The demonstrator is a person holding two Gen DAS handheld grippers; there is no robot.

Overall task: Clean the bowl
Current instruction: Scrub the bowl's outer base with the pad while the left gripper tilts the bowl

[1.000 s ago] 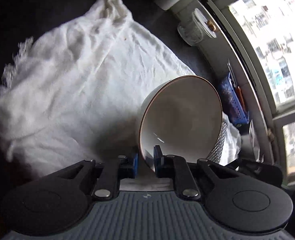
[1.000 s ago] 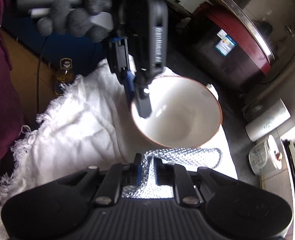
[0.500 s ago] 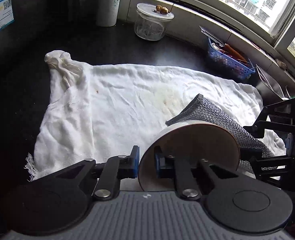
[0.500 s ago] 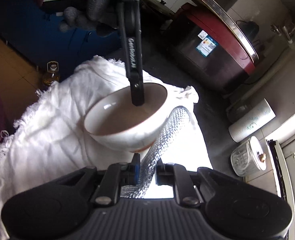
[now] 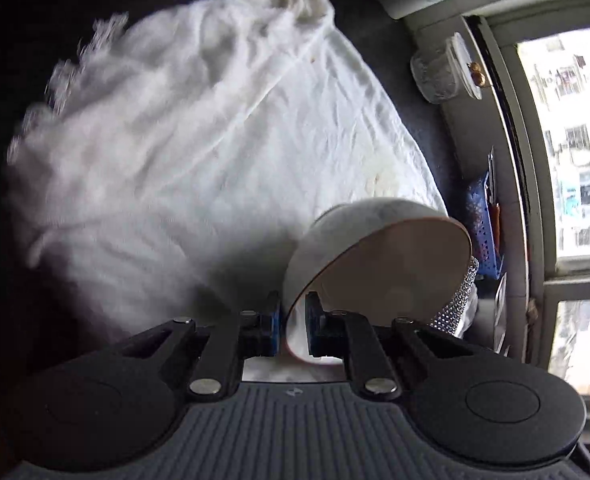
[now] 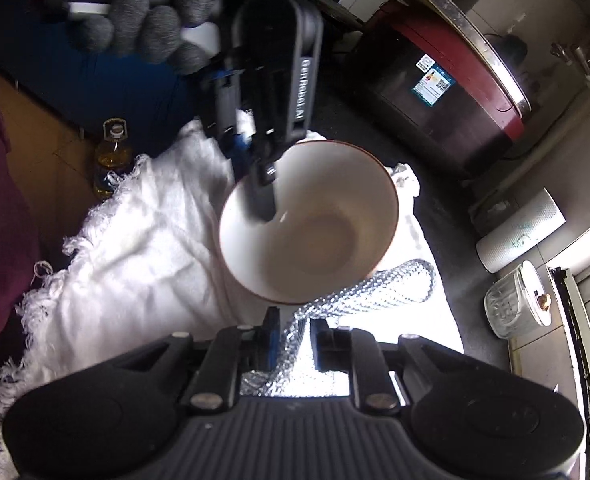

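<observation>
A dark counter (image 6: 447, 208) runs under a window (image 5: 575, 140), and most of it is covered by a rumpled white cloth (image 5: 199, 152) with frayed edges. At the back of the counter stands a big dark-red cooker (image 6: 435, 76) with a sticker on its side. Near it lie a paper-towel roll (image 6: 519, 232) and a glass jar (image 6: 515, 304) with a lid, close to the window frame. A blue basket (image 5: 483, 224) sits on the sill side of the counter. Off the counter, on the floor, stands a bottle of yellow oil (image 6: 111, 156).

The bowl (image 6: 311, 220), white with a thin brown rim, is held up above the cloth and tilted, its opening turned toward the right wrist camera. The left gripper (image 5: 293, 320) is clamped on its rim, one finger inside the bowl and one outside, with the wall pinched between the blue pads. In the right wrist view a gloved hand (image 6: 143, 28) holds that gripper from above.

The right gripper (image 6: 295, 344) sits just below the bowl and holds a silver mesh scrubber (image 6: 359, 292). Its jaws are opening, yet the mesh is between them and rests against the left pad. The far end of the scrubber lies against the bowl's lower outer edge.
</observation>
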